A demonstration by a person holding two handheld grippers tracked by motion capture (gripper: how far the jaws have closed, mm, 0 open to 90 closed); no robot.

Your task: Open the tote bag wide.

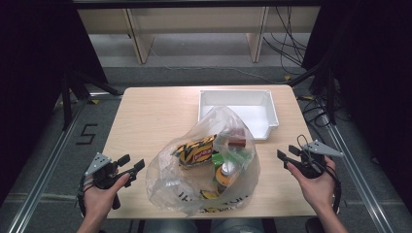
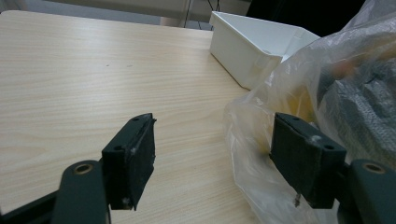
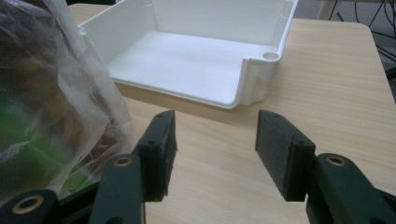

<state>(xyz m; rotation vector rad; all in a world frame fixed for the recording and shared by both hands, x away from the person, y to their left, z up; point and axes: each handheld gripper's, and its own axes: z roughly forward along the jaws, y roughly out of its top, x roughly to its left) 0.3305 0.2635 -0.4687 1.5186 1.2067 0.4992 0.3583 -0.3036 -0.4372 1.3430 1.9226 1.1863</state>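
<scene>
Both tongs stand open and empty: from the high view, left gripper (image 1: 132, 166) and right gripper (image 1: 287, 153) flank the plastic bag (image 1: 204, 165) of groceries at the table's (image 1: 145, 116) near edge, a white bin (image 1: 238, 112) toward the far right corner. Left gripper view: jaws beside the bag; pinching loose film should work best. Right gripper view: pale wood, grey floor beyond.
</scene>
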